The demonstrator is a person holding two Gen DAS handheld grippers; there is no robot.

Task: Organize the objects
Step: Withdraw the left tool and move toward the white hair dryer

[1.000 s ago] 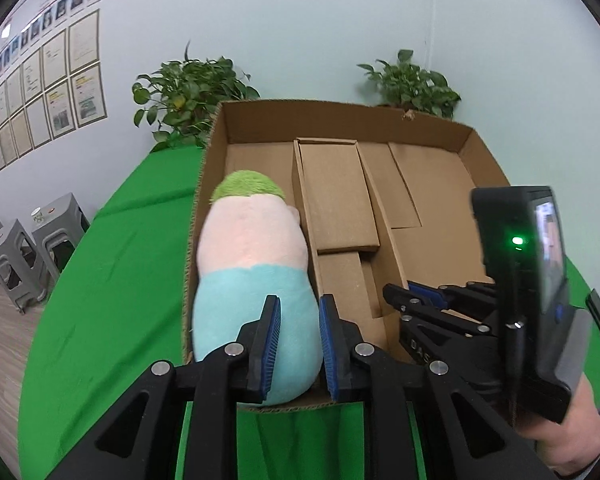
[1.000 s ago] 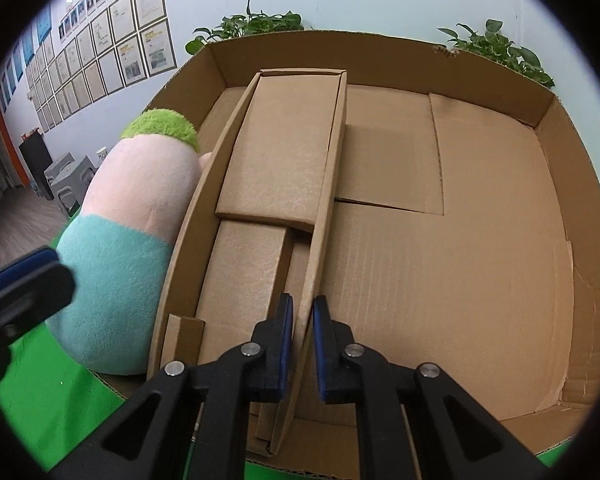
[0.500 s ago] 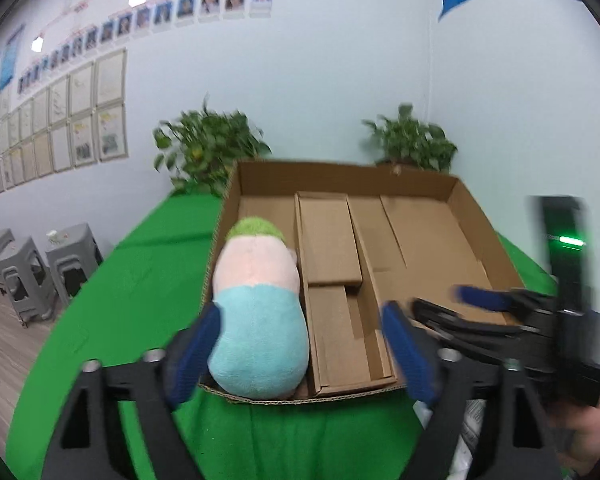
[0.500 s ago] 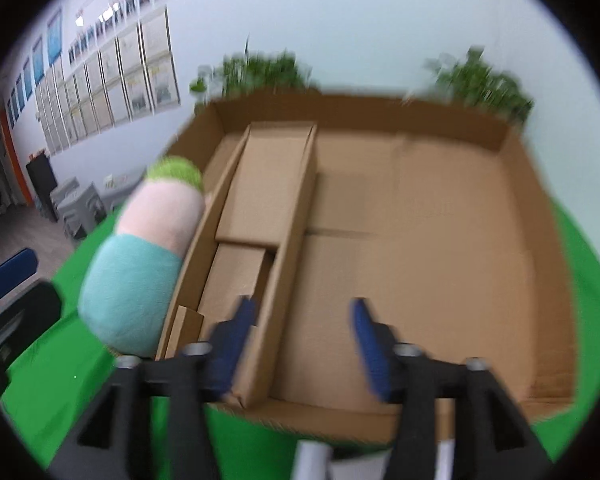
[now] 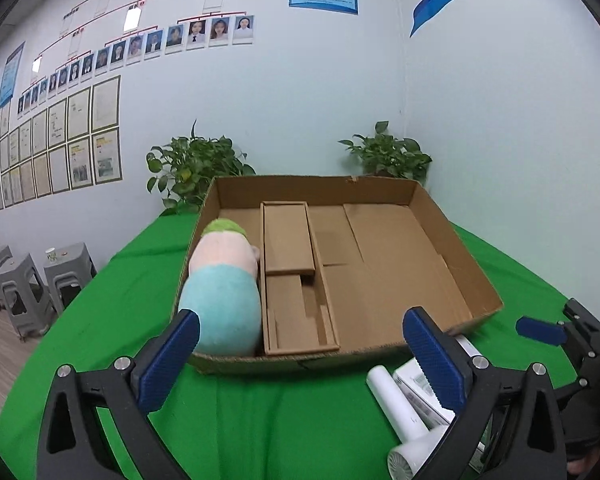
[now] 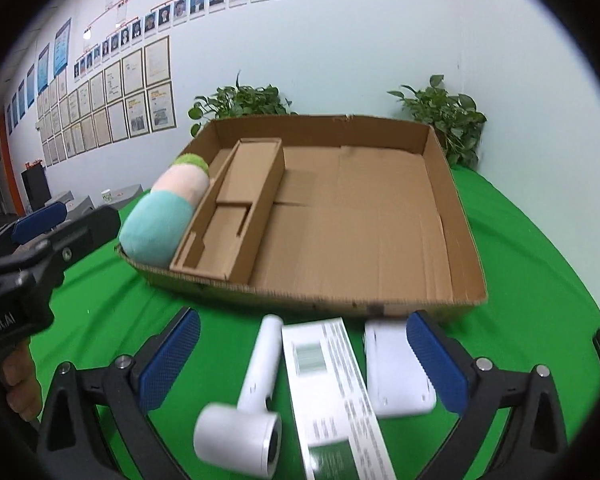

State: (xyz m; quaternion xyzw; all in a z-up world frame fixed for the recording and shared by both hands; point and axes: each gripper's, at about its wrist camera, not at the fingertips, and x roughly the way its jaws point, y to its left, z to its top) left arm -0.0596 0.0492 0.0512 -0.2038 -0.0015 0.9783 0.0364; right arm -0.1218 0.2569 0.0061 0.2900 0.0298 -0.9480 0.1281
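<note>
A shallow cardboard box (image 5: 452,240) (image 6: 380,304) sits on the green table. A teal, pink and green plush toy (image 5: 220,284) (image 6: 164,212) lies along its left wall, beside a narrow cardboard insert (image 5: 296,280) (image 6: 236,212). In front of the box lie a white hair dryer (image 6: 248,404) (image 5: 400,420), a long white and green carton (image 6: 332,392) and a white flat device (image 6: 392,368). My left gripper (image 5: 308,360) is open and empty, in front of the box. My right gripper (image 6: 304,360) is open and empty above the carton.
Two potted plants (image 5: 196,168) (image 5: 388,156) stand behind the box against the wall. Grey stools (image 5: 24,280) stand on the floor to the left. The green cloth (image 5: 112,312) covers the table around the box.
Both grippers opened and pulled back from the box. The left let go of the plush toy, the right let go of the cardboard insert wall. The items in front of the box came into view.
</note>
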